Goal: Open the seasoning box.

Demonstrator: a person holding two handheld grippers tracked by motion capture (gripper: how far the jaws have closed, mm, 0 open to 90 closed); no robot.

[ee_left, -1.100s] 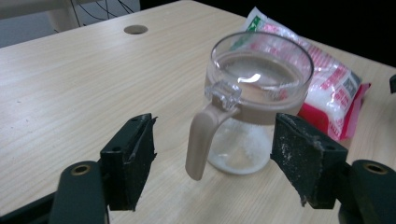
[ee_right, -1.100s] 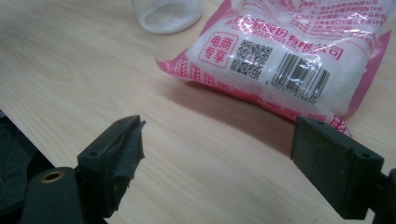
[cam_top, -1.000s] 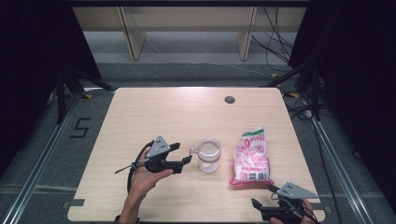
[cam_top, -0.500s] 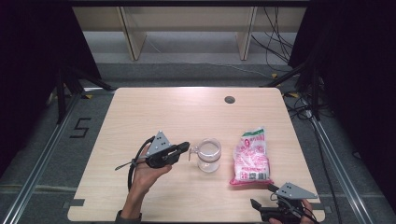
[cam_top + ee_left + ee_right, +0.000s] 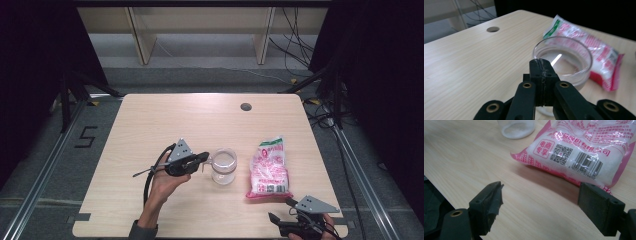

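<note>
The left claw sits near the middle of the pale wooden table, its jaws pressed together at the near edge of a clear glass cup. In the left gripper view the two black pads meet flat against each other just at the cup's rim; they seem to pinch something on the cup's near side, a handle perhaps, but what exactly lies between them I cannot tell. The cup stands upright on the table and holds a thin layer of something white at its bottom

To the right of the cup, close beside it but apart, lies a pink and white plastic bag of white grains, flat on the table, with a barcode and a square code printed at its near end

The right claw rests at the near right corner of the table, just short of the bag. Its jaws stand wide apart with nothing but bare wood between them, though they have just begun to draw in a little

A round cable hole sits at the table's far side
</note>
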